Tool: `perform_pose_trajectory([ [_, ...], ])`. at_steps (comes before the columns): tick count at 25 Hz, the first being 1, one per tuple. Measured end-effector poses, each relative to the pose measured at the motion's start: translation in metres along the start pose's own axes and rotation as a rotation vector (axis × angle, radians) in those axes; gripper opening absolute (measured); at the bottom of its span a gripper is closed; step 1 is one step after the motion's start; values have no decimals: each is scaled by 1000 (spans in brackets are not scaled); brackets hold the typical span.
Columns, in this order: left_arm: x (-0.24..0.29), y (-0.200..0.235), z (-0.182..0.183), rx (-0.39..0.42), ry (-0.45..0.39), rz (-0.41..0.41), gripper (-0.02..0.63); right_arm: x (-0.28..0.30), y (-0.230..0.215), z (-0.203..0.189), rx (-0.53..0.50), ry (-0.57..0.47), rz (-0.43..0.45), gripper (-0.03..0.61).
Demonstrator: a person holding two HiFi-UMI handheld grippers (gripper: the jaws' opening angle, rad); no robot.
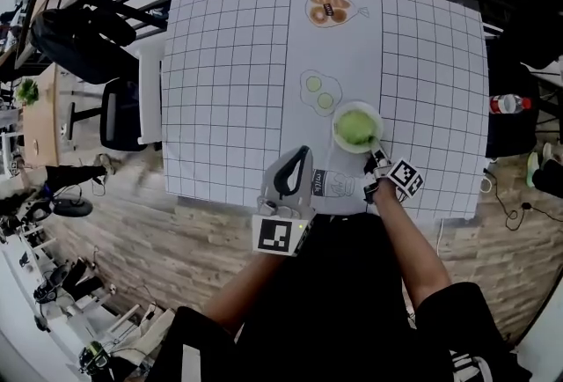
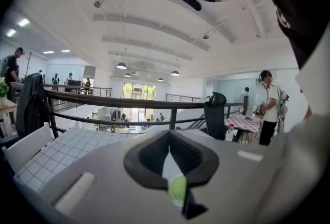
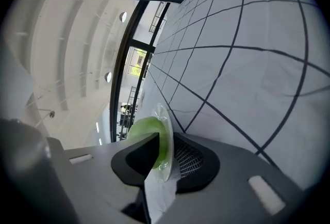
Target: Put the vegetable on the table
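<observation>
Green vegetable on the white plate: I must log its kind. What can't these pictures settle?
- Head view: pale green vegetable on the round white plate is too small to name.
- Right gripper view: the right tongs' black jaw covers most of it.
- Left gripper view: only a sliver shows through the left tongs.

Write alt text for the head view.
A white plate of green vegetable sits on a grid-patterned table, with the right gripper at its near rim. The left gripper hovers empty over the table's front edge.

Green vegetable (image 1: 356, 127), white plate (image 1: 335, 130), white table (image 1: 220, 90) with black grid lines
</observation>
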State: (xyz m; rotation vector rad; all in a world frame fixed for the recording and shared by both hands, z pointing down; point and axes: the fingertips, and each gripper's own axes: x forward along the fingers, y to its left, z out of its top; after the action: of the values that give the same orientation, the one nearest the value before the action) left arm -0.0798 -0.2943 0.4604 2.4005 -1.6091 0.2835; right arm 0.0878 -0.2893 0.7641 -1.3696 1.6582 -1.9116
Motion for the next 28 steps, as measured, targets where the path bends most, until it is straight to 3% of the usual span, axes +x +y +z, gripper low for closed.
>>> perform_pose_trajectory([
  [4, -4, -2, 5, -13, -19, -15, 8, -8, -5, -7, -45, 29, -59, 101],
  [8, -15, -5, 10, 0, -42, -27, 8, -28, -13, -2, -80, -10, -112, 109],
  [11, -26, -2, 10, -5, -39, -19, 8, -41, -6, -1, -75, -26, -77, 109],
  [16, -46, -1, 7, -27, -39, -18, 8, -62, 10, -10, -156, -21, -26, 89],
  [19, -62, -5, 3, -22, -52, -29, 8, -80, 24, -12, -210, -73, -17, 56],
  [21, -73, -9, 2, -26, -61, -39, 8, -92, 40, -11, -251, -129, -12, -2],
  [25, -98, -19, 1, -31, -107, -90, 8, -116, 82, -19, -290, -192, 49, -2],
  [28, -119, -23, -1, -27, -138, -106, 8, -139, 114, -29, -392, -207, 70, -2],
])
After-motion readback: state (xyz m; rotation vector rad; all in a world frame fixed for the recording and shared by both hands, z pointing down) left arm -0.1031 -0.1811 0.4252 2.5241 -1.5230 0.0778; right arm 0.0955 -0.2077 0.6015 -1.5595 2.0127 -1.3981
